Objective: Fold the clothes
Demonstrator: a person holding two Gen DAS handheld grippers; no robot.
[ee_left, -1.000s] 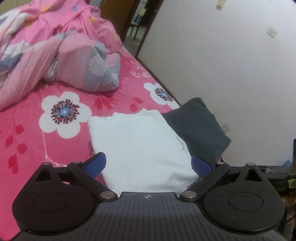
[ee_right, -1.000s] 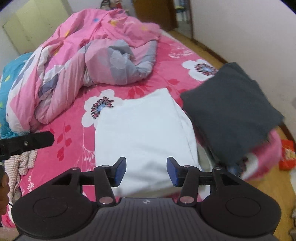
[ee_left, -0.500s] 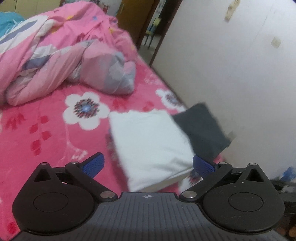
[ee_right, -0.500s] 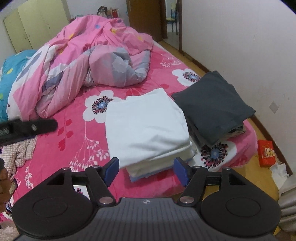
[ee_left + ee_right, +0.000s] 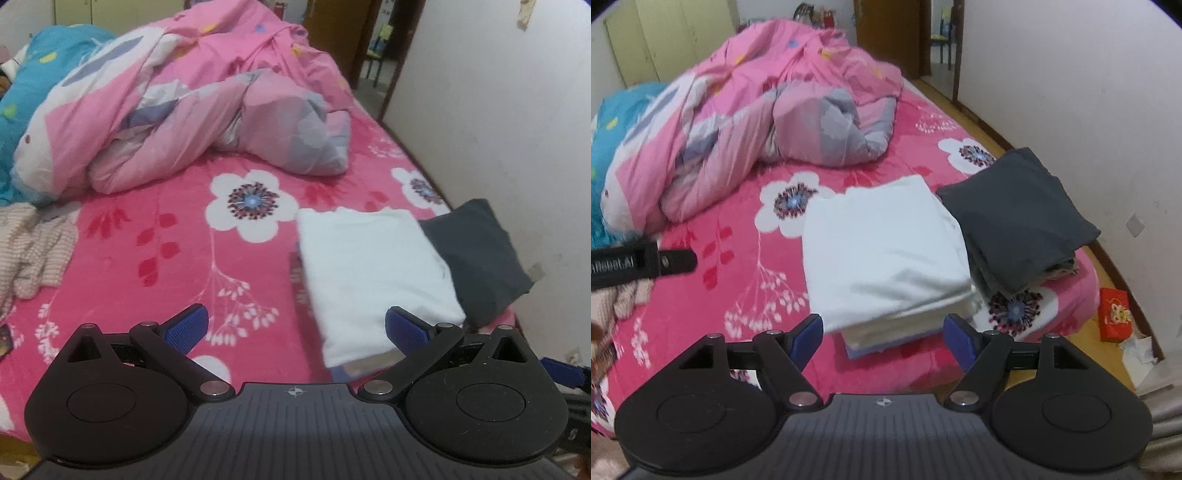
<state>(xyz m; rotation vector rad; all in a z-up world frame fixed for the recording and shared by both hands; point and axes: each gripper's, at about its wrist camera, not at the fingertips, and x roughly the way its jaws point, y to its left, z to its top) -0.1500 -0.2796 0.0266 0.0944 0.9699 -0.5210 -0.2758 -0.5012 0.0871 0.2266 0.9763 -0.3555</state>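
**Both grippers spread and empty above the bed, folded stacks at its right edge**

The left gripper (image 5: 294,325) hangs over the pink floral bedsheet (image 5: 155,258) with its blue-padded fingers wide apart — nothing between them. The right gripper (image 5: 882,338) is likewise released, its jaws spread and empty, held near the foot of the bed.

The folded white garment (image 5: 882,251) lies flat on top of a small stack near the right edge of the bed; beneath it the edges of other folded pieces show, the lowest one pale blue. In the left wrist view the same white garment (image 5: 373,266) sits ahead and to the right of the fingers, somewhat blurred. Just beside it, on its right and touching it, is a folded dark grey garment (image 5: 1015,218) that tops a second stack, close to the white wall (image 5: 1089,110).

Further up the bed a crumpled pink duvet (image 5: 192,110) with grey and white patches lies heaped — behind it, a blue patterned cover (image 5: 33,99). At the left edge of the bed a striped beige garment (image 5: 33,251) lies unfolded and rumpled. In the right wrist view the black body of the left gripper juts in from the left, over the sheet. On the wooden floor by the wall stands a red box (image 5: 1113,314).
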